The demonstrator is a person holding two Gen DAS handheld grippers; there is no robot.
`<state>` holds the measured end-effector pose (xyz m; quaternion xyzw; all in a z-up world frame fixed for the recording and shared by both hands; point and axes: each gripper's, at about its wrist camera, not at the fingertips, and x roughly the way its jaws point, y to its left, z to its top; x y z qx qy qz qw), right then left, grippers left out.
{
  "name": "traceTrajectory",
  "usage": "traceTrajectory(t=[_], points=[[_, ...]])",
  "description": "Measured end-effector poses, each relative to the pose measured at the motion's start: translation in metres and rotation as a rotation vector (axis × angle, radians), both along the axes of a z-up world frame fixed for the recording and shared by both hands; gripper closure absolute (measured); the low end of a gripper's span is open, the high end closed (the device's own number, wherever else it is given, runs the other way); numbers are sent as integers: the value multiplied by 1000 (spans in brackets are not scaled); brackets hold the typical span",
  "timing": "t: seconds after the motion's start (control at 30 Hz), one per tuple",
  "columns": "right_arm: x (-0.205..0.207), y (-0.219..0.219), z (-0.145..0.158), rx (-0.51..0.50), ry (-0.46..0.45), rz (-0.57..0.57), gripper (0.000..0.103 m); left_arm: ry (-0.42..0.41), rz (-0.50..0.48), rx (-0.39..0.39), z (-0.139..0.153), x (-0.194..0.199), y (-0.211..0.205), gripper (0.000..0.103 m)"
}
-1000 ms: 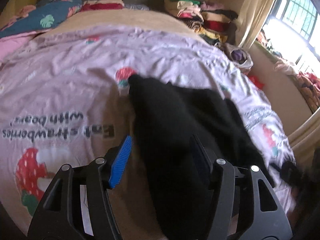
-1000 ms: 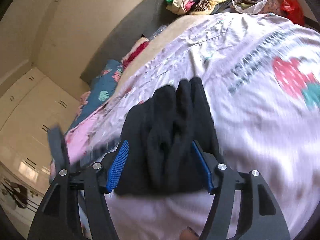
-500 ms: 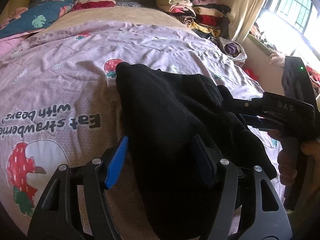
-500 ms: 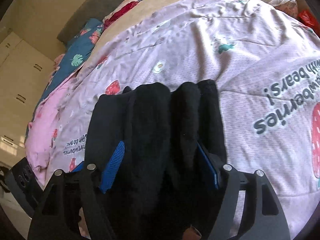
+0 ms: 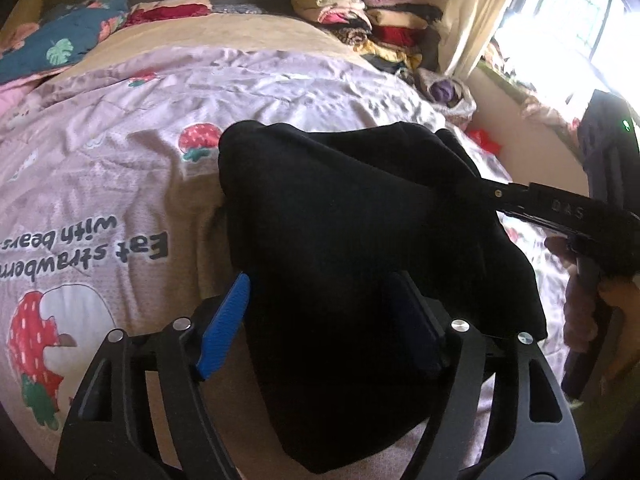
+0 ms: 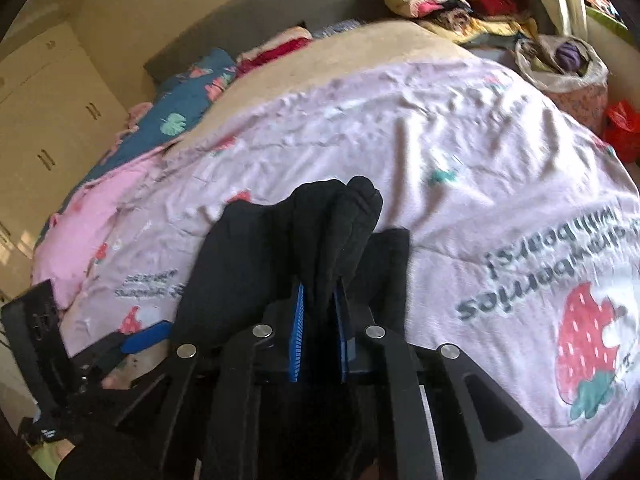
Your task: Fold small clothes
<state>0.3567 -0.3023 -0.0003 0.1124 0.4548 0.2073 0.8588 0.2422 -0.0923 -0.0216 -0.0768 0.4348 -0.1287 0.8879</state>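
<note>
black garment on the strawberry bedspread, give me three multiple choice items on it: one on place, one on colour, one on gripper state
1. Where does the black fabric garment lie?
A. on the pale pink strawberry-print bedspread
B. on the cream wardrobe
C. on the window sill

2. What colour are the pads on the left gripper?
A. red
B. blue
C. green

3. How does the right gripper stand?
A. wide open, nothing between its pads
B. out of view
C. shut on a fold of the garment

Answers:
1 A, the bedspread shows all round the garment.
2 B, the left pad is bright blue.
3 C, its jaws have just been closing and the pads pinch black cloth, while the left gripper's jaws, just opening, stand wide with cloth between them.
</note>
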Motion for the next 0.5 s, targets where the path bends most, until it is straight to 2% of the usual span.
traceTrajectory(t=[0.2, 0.27, 0.37, 0.5], points=[[-3, -4, -35, -36, -5, -22, 88, 5, -14, 66, -11, -6, -14, 30], [-6, -4, -37, -44, -23, -43, 85, 5, -16, 70, -11, -7, -14, 30], [-11, -4, -37, -84, -38, -73, 68, 7, -14, 72, -12, -8, -13, 30], [-20, -6, -37, -85, -51, -91, 67, 11, -7, 63, -13, -10, -11, 30]])
